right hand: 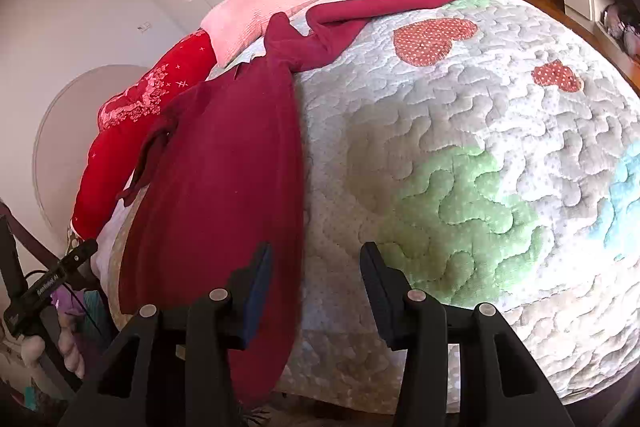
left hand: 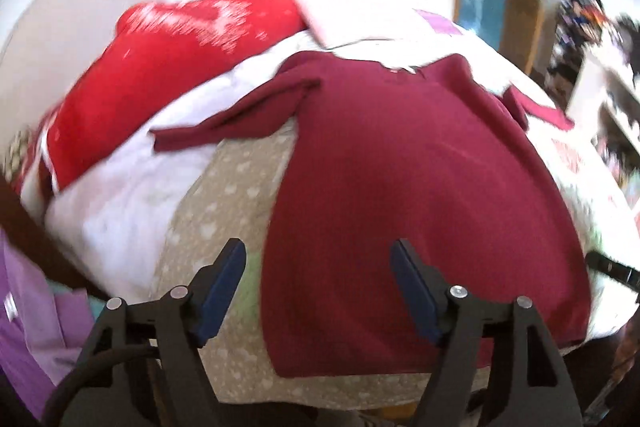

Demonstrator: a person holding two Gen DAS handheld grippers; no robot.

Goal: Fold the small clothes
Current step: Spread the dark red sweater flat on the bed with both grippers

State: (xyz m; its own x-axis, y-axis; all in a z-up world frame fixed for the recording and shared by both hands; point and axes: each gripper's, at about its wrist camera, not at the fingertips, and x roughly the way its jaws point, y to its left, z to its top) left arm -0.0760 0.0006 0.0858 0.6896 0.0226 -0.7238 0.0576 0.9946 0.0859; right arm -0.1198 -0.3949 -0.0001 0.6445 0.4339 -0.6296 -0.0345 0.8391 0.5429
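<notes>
- On the bed (right hand: 460, 115), under its quilted cover with hearts, the whole work takes place; the cover looks soft and puffy, so I judge it gives little firm support when I press down.
- Across the near part of the bed lies the dark red sweater (left hand: 400, 187), front down or up I cannot tell, with its bottom hem toward me and reaching the bed's edge, one sleeve (left hand: 240, 123) thrown out to the left and the other sleeve (right hand: 384, 3) stretched far to the right.
- Behind it, near the wall, I see a bright red patterned garment (left hand: 160, 75) and a pink pillow (right hand: 256, 15), both apart from my work.
- I judge the sweater to be light, soft and limp knit: it will sag and bunch when lifted, not slip. The best hold seems to be the two hem corners, or a sleeve cuff to bring the sleeve over the body first.
- My left hand-held gripper (left hand: 318, 291) hovers low over the hem, its jaws spread wide and holding nothing, one finger over the sweater, one over the bed cover.
- My right hand-held gripper (right hand: 316, 291) also stands spread and unloaded, just beside the sweater's right edge.
</notes>
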